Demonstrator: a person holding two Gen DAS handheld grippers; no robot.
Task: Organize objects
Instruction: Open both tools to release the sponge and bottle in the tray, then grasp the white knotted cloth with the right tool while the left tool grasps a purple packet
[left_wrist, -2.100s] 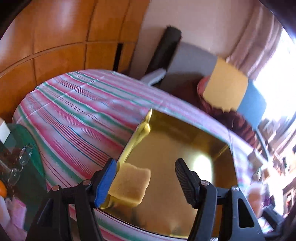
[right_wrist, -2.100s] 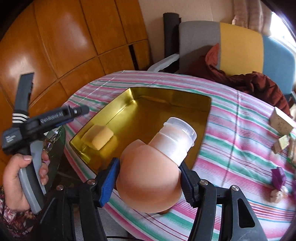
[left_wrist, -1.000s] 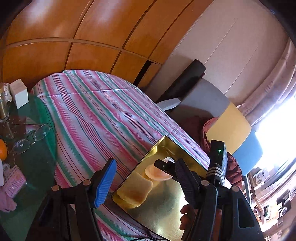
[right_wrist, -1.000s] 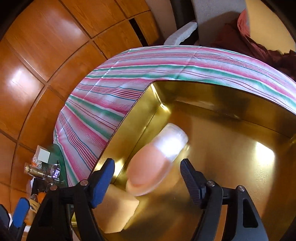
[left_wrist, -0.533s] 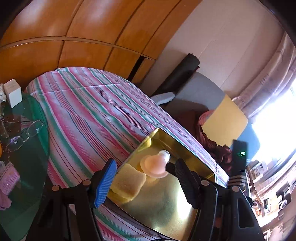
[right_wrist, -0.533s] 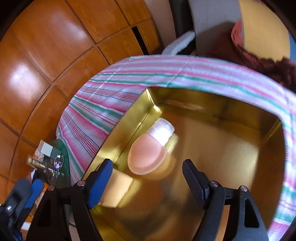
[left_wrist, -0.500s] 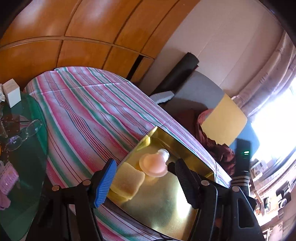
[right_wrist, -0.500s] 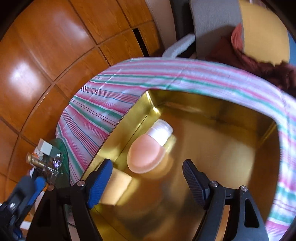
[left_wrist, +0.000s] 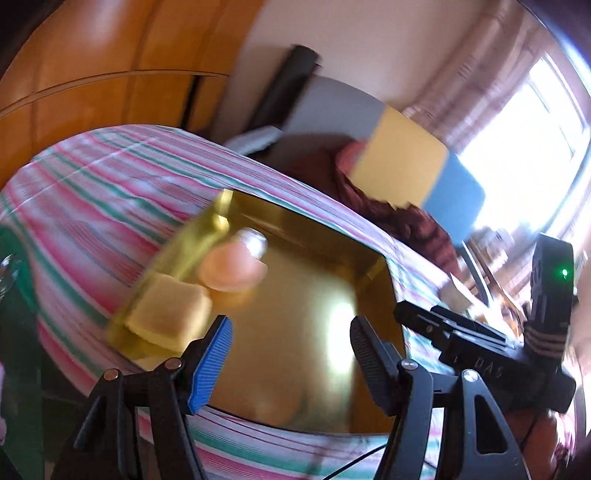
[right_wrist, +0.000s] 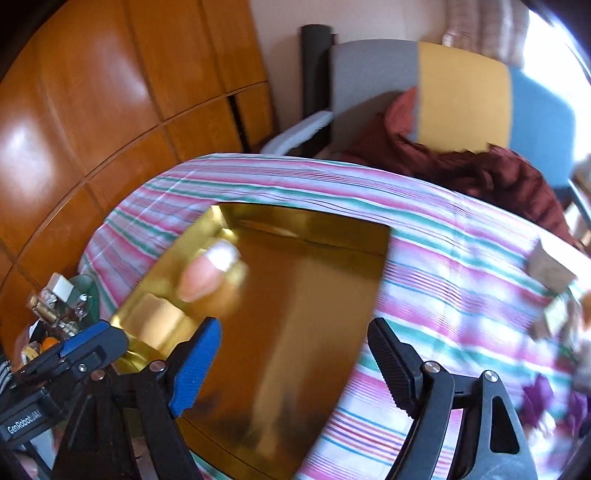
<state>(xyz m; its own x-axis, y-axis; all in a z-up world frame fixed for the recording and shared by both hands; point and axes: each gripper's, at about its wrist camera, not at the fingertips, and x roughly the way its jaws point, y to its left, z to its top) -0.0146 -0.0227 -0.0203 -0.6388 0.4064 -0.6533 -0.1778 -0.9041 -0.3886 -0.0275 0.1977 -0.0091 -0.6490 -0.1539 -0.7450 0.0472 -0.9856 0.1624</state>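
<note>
A gold tray (left_wrist: 317, 314) (right_wrist: 295, 288) lies on the striped tablecloth. In its left corner lie a yellow sponge (left_wrist: 168, 315) (right_wrist: 157, 314) and a peach bottle with a white cap (left_wrist: 231, 264) (right_wrist: 207, 271) on its side. My left gripper (left_wrist: 290, 354) is open and empty above the tray's near edge. My right gripper (right_wrist: 293, 360) is open and empty over the tray's near right part; its body shows in the left wrist view (left_wrist: 480, 343). Both views are blurred.
A chair with a dark red garment (right_wrist: 480, 173) stands behind the table. Wooden blocks (right_wrist: 550, 267) and purple pieces (right_wrist: 543, 398) lie on the cloth at right. A glass side table with clutter (right_wrist: 55, 306) stands at left. Wooden panels form the back wall.
My right gripper let go of the peach bottle, which now lies in the tray beside the sponge, and pulled back to the right. My left gripper came lower and nearer the tray.
</note>
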